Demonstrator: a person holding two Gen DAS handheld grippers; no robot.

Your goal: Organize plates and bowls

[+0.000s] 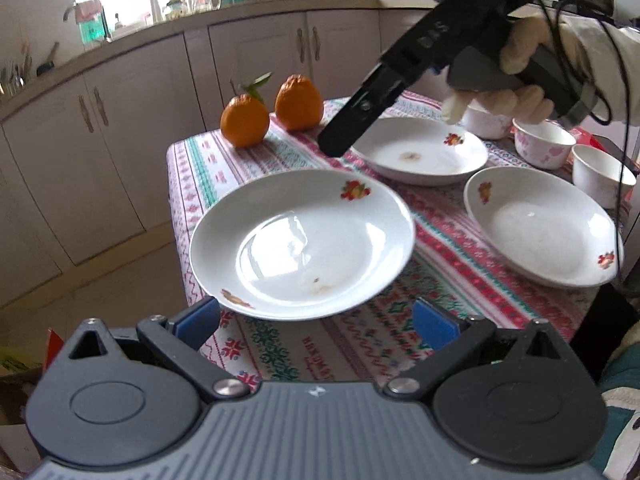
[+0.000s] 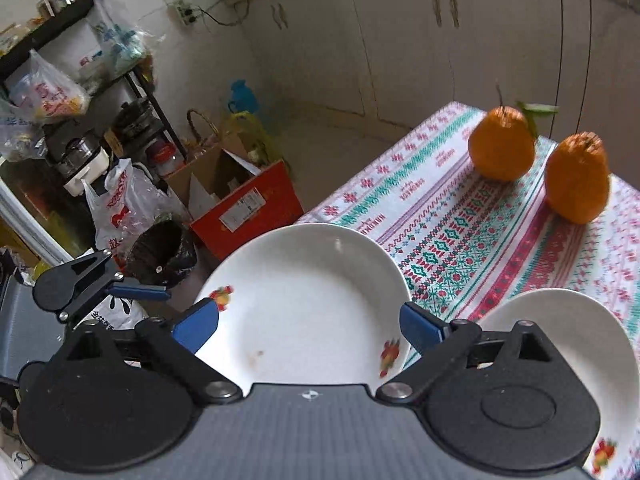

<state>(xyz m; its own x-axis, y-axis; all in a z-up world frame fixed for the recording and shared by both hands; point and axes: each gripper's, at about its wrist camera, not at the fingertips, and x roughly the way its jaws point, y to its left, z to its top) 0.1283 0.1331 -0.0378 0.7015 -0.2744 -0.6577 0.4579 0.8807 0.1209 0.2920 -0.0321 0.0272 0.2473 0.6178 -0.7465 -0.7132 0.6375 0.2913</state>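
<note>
Fingers of the left gripper and right gripper are spread, empty; grasp the shallow white fruit-decal ceramic plate overhanging the bench squarely by its rim.

A table spread with a red, green and white patterned tablecloth carries three white ceramic deep plates with fruit decals. The nearest plate overhangs the table's left edge; a second plate lies behind it, a third to its right. Two orange tangerines stand side by side at the far left corner. Three small white bowls sit along the far right edge.
</note>
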